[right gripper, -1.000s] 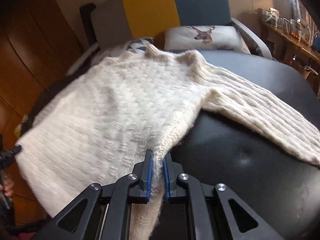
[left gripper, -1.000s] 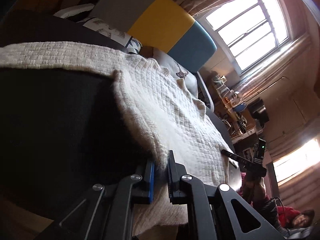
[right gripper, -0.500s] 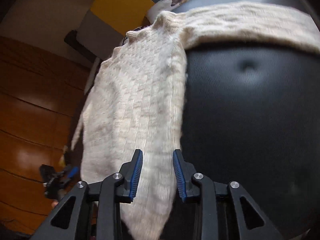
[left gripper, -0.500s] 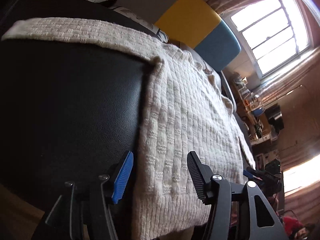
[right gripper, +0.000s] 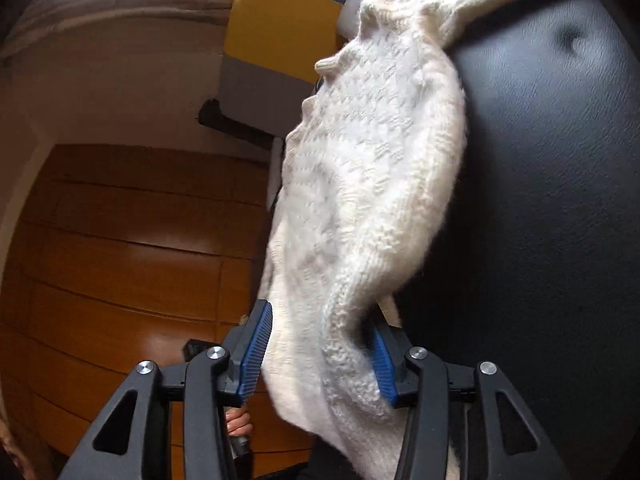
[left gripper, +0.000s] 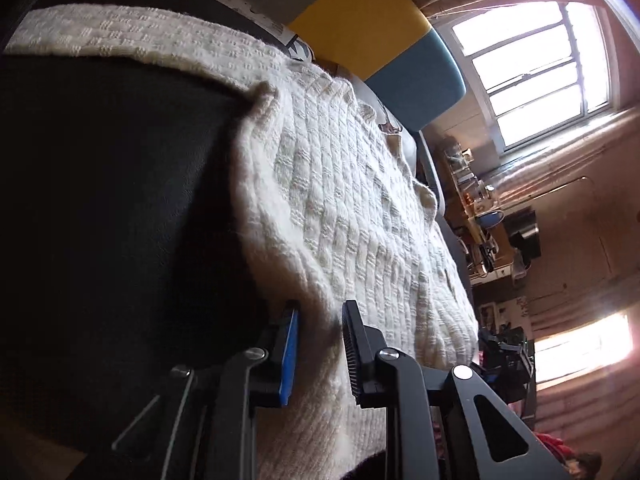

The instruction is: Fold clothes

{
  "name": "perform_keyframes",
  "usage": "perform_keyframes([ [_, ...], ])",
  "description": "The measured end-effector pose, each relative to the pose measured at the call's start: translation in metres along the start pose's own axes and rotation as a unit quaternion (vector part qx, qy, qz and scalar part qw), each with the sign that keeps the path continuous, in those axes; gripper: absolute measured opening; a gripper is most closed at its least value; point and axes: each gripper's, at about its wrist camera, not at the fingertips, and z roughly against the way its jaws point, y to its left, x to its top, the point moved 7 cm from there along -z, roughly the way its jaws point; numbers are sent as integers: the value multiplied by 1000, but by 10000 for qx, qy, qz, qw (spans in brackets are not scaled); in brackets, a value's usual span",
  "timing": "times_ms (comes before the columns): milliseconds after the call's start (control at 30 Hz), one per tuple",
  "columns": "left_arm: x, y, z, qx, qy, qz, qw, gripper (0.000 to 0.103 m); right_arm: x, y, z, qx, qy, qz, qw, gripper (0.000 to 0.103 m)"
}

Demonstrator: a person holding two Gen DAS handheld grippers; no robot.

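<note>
The cream sweater has a basket-weave knit. It lies on a black leather seat. The black fingers carry ribbed blue pads. The backrest has yellow, teal and grey blocks.

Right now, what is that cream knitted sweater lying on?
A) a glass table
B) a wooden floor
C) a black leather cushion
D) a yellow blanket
C: the cream sweater is spread over a black leather cushion, whose dark dimpled surface shows bare beside the knit in both wrist views.
</note>
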Motion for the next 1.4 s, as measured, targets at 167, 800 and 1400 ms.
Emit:
perform_keyframes([
  [167, -5, 32, 24, 286, -142, 192, 9993, 63, -14, -19, -2, -665, 351, 80, 9971, 51],
  [800, 0, -20, 24, 541, -372, -596, 9961, 11, -27, 12, 22, -490, 121, 898, 9947, 52],
  [1400, 10, -129, -38, 1140, 195, -2104, 9707, 61, 22, -38, 57, -1193, -771, -77, 9898, 55],
])
